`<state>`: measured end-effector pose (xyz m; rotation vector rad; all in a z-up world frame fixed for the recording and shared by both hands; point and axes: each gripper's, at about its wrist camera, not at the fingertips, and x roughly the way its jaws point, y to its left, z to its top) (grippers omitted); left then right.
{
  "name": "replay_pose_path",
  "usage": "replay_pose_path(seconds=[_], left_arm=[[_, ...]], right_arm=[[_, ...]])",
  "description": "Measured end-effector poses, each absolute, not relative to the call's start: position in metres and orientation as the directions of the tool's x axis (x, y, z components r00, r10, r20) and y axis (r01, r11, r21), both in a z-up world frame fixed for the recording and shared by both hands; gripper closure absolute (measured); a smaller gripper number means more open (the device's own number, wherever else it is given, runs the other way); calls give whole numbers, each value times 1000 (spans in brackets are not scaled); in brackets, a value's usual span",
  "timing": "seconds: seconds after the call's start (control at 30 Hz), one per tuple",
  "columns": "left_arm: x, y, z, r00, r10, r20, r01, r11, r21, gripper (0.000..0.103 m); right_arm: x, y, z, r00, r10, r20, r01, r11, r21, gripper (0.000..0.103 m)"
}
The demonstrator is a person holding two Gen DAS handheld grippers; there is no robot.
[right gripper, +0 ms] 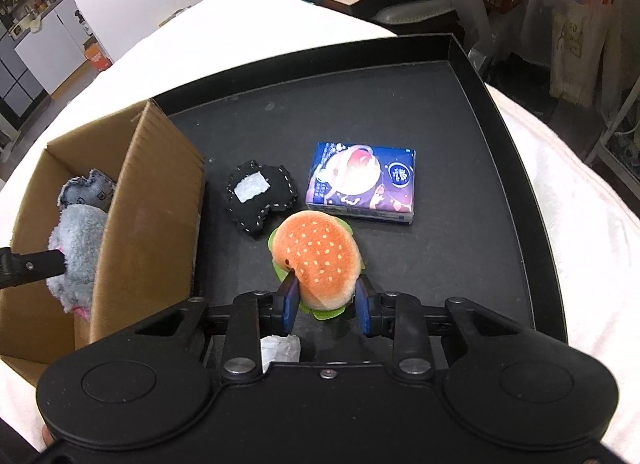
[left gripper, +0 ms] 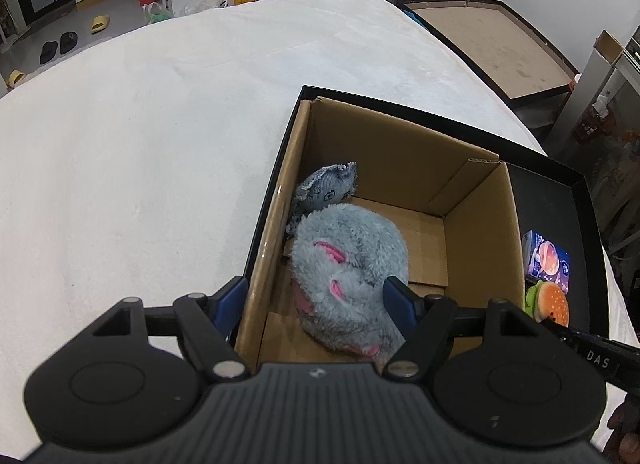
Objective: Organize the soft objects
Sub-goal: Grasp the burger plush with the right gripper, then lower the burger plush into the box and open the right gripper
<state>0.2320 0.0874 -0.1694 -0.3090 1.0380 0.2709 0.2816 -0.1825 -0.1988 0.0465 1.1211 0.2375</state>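
Note:
A cardboard box stands in a black tray. Inside lie a fluffy grey plush and a small denim plush. My left gripper is open over the box, its left finger outside the box wall and its right finger against the grey plush. My right gripper is shut on a plush hamburger on the tray floor. A black stitched plush and a blue tissue pack lie just beyond it. The box also shows in the right wrist view.
The tray sits on a white cloth-covered table. A second flat tray lies past the table's far right. A white crumpled scrap lies under my right gripper. Shoes and boxes stand on the floor far left.

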Motion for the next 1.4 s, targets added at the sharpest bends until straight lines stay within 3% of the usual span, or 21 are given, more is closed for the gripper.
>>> replay_pose_path(seconds=[0.77,1.0,1.17,1.33,1.4], left_arm=[[220,105,-167,525,18,-851,-370,905,-209,31],[209,114,-164,549,6,-836,-370,898,-237,35],[206,122,-165,552,1,-834,-379,891,-250,43],[207,131,-173,540,-24,-841,-392,878,-276,71],[207,133,-175,535,-27,-844,-395,876,-279,78]], right_arm=[[285,-147,-136,518,212,-829,-201,972,123,75],[281,-126,-121,544,217,-811,-223,969,109,75],[278,-109,-115,560,219,-799,-235,967,101,75],[276,-90,-112,574,213,-791,-243,966,84,75],[276,-81,-112,573,218,-790,-254,964,82,75]])
